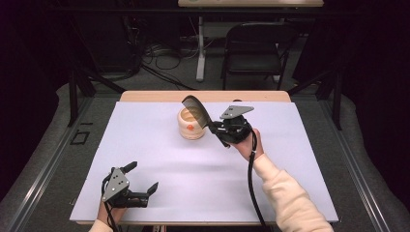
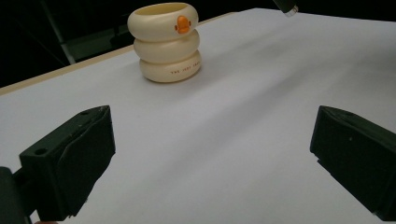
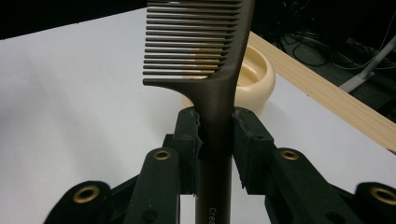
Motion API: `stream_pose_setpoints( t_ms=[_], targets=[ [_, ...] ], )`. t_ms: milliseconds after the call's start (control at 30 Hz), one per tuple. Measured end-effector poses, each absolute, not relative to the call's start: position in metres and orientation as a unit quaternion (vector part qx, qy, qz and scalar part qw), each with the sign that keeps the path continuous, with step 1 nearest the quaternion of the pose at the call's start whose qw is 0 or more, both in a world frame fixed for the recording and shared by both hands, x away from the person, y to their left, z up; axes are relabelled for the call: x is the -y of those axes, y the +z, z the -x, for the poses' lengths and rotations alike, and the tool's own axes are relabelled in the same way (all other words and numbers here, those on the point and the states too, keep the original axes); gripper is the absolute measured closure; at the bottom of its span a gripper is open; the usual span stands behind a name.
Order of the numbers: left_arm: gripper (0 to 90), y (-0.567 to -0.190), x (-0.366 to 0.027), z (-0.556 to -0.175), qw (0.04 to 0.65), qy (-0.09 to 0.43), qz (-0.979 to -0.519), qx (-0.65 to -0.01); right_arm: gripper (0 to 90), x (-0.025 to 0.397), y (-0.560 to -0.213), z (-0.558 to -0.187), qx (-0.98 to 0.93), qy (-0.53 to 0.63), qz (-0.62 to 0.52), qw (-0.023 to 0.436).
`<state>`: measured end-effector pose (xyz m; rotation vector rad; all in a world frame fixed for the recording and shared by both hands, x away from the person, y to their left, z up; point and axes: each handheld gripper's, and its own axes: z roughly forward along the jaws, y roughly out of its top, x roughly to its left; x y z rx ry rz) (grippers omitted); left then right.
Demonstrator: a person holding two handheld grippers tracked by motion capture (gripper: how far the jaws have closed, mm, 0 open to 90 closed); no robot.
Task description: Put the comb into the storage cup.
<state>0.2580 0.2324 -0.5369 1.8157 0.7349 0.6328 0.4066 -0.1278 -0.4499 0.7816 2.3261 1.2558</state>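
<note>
A cream ring-stacked cup (image 1: 191, 123) with an orange beak mark stands upright near the far middle of the white sheet (image 1: 159, 159); the left gripper view has the cup (image 2: 166, 42) ahead. My right gripper (image 1: 216, 128) is shut on the handle of a dark comb (image 1: 197, 110), whose toothed end hangs over the cup's mouth. In the right gripper view the comb (image 3: 210, 60) rises between the jaws with the cup (image 3: 254, 77) behind it. My left gripper (image 1: 142, 178) rests open at the sheet's near left; nothing lies between its fingers (image 2: 70, 163).
The sheet covers a wooden table (image 1: 159, 95) whose far edge shows. Behind the table stand a black folding chair (image 1: 254, 48) and a white desk leg (image 1: 200, 48) among floor cables. Dark rails run along both sides.
</note>
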Motion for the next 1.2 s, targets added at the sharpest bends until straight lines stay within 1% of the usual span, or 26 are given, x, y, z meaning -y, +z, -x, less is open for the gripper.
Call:
stream_pose_setpoints(
  t_ms=[1200],
  targets=[
    [0.1,-0.537,-0.232,-0.258,0.516,0.262,-0.756,-0.306,72.5,0.112,-0.440,-0.426,-0.818,0.464,-0.276,0.197]
  ],
)
